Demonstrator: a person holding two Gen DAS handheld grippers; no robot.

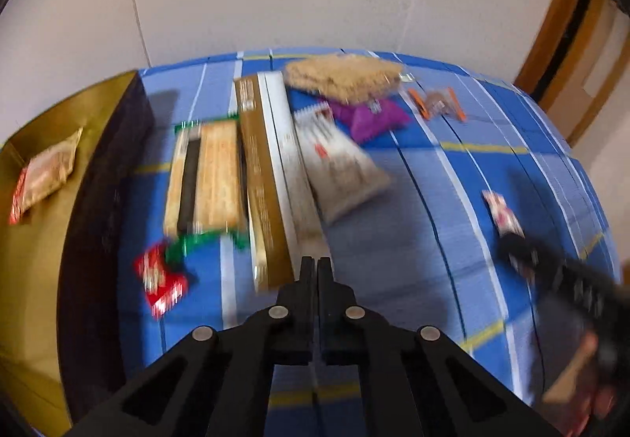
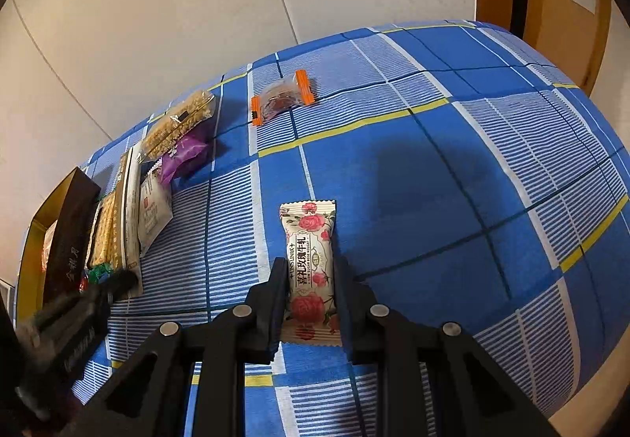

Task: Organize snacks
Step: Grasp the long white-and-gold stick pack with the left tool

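Blue plaid counter (image 2: 453, 169), right claw (image 2: 309, 267) fingers straddling rose-print nougat packet (image 2: 311, 259) flat on cloth, grip uncertain, left claw (image 1: 315, 263) closed empty, gold box (image 1: 31, 240) far left.

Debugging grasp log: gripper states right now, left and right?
Left gripper: closed, holding nothing.
Right gripper: closed on the rose candy, which lies on the cloth.

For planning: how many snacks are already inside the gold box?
1: a beige-and-red packet lies on the floor of the gold box; others may be hidden beyond the view.
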